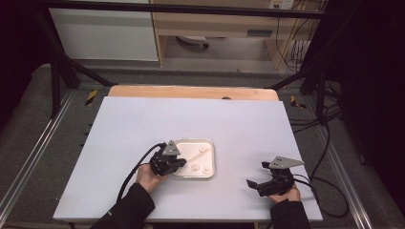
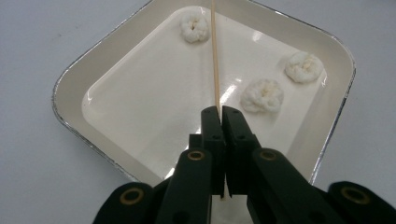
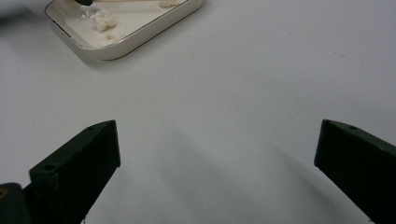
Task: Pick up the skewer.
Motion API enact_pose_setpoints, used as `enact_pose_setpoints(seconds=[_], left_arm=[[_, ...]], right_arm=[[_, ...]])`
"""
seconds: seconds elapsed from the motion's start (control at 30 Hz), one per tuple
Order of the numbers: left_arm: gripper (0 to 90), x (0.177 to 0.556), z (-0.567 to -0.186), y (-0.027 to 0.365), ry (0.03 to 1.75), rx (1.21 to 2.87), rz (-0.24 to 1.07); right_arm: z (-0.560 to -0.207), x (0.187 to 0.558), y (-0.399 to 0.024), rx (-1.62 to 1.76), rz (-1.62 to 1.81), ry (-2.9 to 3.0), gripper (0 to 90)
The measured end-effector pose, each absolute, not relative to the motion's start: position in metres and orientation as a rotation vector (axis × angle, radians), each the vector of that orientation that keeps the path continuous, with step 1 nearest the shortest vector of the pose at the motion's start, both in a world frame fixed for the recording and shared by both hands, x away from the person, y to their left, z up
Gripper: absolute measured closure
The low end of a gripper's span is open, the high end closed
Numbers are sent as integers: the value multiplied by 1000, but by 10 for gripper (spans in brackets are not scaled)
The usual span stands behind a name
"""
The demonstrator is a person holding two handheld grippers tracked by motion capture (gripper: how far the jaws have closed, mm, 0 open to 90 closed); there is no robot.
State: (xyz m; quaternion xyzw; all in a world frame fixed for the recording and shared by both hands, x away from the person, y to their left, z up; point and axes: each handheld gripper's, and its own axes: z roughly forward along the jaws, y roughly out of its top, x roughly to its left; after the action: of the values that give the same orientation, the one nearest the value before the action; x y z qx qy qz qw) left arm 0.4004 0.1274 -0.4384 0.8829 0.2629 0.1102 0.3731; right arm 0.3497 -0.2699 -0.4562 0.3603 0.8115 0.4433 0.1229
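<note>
Skewer [image 2: 215,56] first: you are pinching this thin wooden stick between the closed jaws of your left tool [image 2: 220,112], and it is running away from the jaws across the white tray [image 2: 70,88], its far end passing just beside one of the small white fluffy pieces [image 2: 194,26]. Two more white pieces [image 2: 262,94] are lying close together in the tray on the other side of the stick, apart from it. From the high view, your left tool [image 1: 177,161] is sitting at the tray's [image 1: 211,145] near left edge, with your hand [image 1: 149,177] behind it and the cable trailing back toward you.

Your right tool [image 1: 253,184] is resting well apart from the tray, over bare white bench [image 1: 143,119] near the front right corner. In the right gripper view its two black jaws are standing wide open with nothing between them but bench [image 3: 233,93], and the tray [image 3: 140,39] is showing farther off at the upper left.
</note>
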Motion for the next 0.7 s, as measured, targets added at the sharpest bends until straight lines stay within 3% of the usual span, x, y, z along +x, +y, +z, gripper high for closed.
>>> enact_pose_setpoints(seconds=[0.7], left_arm=[[885, 385, -424, 133, 670, 2228, 298]], right_arm=[[-454, 349, -265, 1019, 1273, 2371, 10]])
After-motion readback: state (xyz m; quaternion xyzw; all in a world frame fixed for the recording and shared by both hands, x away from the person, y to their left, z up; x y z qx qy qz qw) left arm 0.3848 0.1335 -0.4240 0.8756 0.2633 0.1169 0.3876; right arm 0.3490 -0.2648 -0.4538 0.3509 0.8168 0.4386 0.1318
